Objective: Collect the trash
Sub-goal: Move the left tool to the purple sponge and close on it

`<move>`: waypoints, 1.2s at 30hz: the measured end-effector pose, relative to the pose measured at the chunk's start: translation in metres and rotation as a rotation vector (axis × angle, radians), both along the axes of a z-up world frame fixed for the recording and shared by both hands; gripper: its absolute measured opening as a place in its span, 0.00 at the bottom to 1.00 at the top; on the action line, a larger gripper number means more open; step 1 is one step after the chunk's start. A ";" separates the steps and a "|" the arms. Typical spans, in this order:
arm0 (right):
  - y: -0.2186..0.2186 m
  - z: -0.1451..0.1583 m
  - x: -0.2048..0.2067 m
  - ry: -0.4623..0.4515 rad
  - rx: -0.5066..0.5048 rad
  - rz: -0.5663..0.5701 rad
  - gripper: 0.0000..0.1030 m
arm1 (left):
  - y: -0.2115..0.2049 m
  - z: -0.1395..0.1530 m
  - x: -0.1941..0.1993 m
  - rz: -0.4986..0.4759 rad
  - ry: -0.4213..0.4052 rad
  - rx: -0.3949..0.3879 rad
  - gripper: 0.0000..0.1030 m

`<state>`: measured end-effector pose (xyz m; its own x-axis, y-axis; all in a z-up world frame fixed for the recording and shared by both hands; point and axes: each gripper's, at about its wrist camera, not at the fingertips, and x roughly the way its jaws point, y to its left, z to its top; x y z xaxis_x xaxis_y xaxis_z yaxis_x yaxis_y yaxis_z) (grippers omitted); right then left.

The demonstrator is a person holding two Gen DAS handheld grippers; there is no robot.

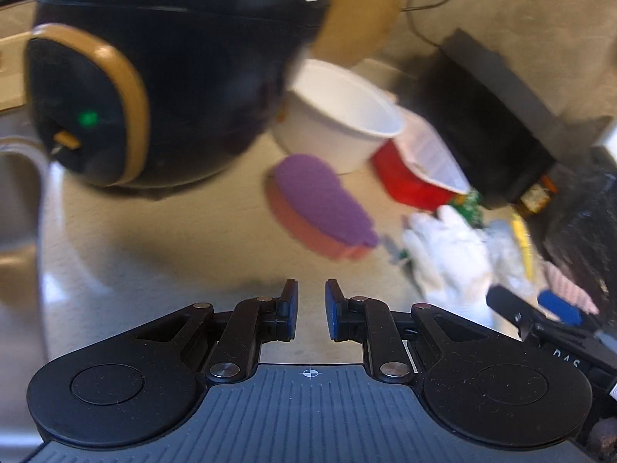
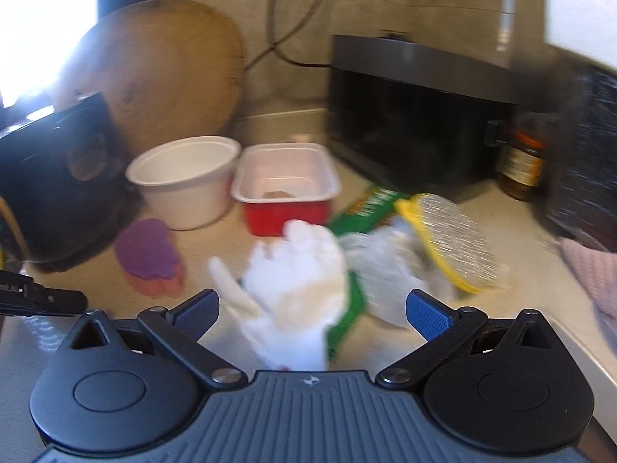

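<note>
Right tool (image 2: pixel 311 310) spread wide, white glove (image 2: pixel 297 274) between | left tool (image 1: pixel 311 301) nearly closed, empty

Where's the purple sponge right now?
The purple sponge lies on the counter, left of centre in the right wrist view, just in front of the white bowl and beside the big black appliance.

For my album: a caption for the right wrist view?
Open right gripper over a white glove beside tub and red tray.
</note>
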<state>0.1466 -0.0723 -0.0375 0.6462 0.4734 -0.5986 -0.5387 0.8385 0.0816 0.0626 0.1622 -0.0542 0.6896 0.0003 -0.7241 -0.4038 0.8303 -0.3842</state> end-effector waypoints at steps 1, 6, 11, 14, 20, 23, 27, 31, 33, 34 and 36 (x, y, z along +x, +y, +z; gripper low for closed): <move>0.009 -0.002 0.003 0.012 0.018 0.053 1.00 | 0.003 -0.001 -0.003 0.017 0.013 0.000 0.17; 0.064 -0.015 0.020 0.083 0.062 0.248 1.00 | 0.018 0.005 -0.031 0.125 0.028 0.019 0.17; 0.105 -0.026 0.030 0.085 0.068 0.332 1.00 | 0.028 0.017 -0.044 0.192 0.012 0.024 0.17; 0.111 -0.031 0.032 0.133 0.080 0.378 0.98 | 0.030 0.021 -0.036 0.189 0.003 0.024 0.17; 0.077 -0.025 0.028 0.174 0.141 0.360 0.97 | 0.022 0.023 0.002 0.109 0.003 0.039 0.17; 0.050 -0.017 0.027 0.069 0.100 0.233 0.97 | 0.010 0.021 0.027 0.051 0.006 0.054 0.17; 0.009 -0.011 0.030 0.026 0.086 0.070 0.97 | -0.017 0.023 0.058 -0.045 -0.041 0.140 0.17; -0.021 -0.011 0.030 0.013 0.067 -0.031 0.97 | -0.054 0.012 0.088 -0.131 -0.069 0.409 0.21; -0.034 -0.013 0.030 0.016 0.060 -0.062 0.97 | -0.068 -0.002 0.099 -0.144 -0.021 0.539 0.20; -0.037 -0.013 0.031 0.020 0.059 -0.075 0.97 | -0.072 -0.009 0.102 -0.157 0.005 0.559 0.20; -0.042 -0.016 0.033 0.025 0.063 -0.097 0.97 | -0.076 -0.011 0.099 -0.165 -0.019 0.583 0.19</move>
<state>0.1796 -0.1142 -0.0536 0.6762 0.4466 -0.5860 -0.4522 0.8795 0.1485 0.1612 0.0858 -0.0651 0.7273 0.2852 -0.6243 -0.2488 0.9573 0.1474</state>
